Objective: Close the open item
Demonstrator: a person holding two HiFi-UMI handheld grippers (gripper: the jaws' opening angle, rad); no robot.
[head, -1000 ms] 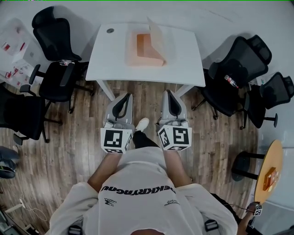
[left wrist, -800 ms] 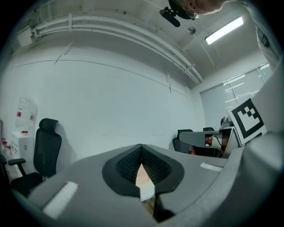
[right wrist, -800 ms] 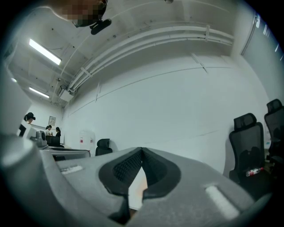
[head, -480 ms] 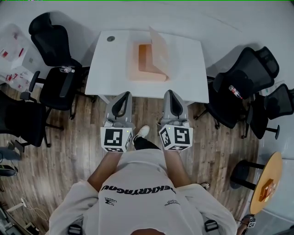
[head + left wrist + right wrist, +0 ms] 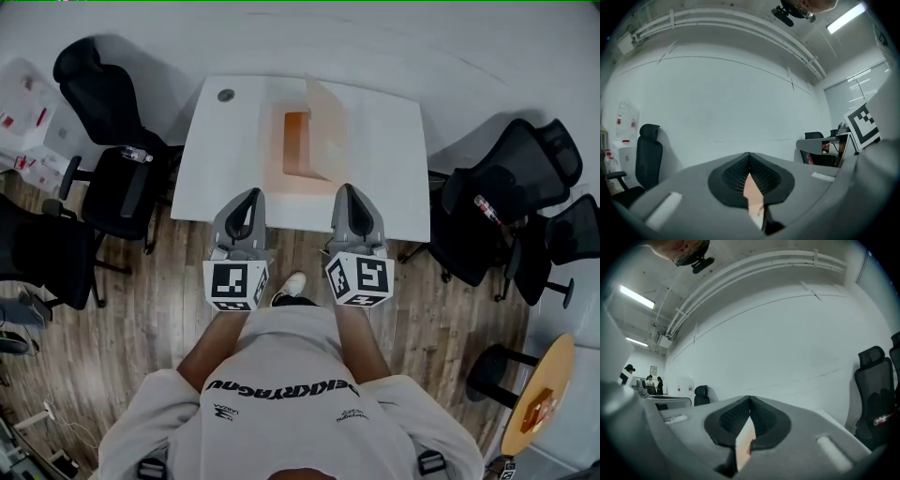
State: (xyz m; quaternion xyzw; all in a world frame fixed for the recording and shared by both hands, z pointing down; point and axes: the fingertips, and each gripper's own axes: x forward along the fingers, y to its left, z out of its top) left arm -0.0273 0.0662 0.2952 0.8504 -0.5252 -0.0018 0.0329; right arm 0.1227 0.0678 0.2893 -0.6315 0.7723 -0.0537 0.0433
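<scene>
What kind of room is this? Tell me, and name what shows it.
Most likely an office or meeting room: a white table with black swivel chairs on both sides, wood-look flooring, and long strip lights on the ceiling.

Box (image 5: 302, 150) on table (image 5: 394, 192) centre; chairs (image 5: 111, 183) flank table; left gripper (image 5: 250, 196), right gripper (image 5: 349, 191) at near edge.

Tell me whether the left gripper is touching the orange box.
Apart. The head view shows a strip of white table between the left gripper and the orange box.
</scene>
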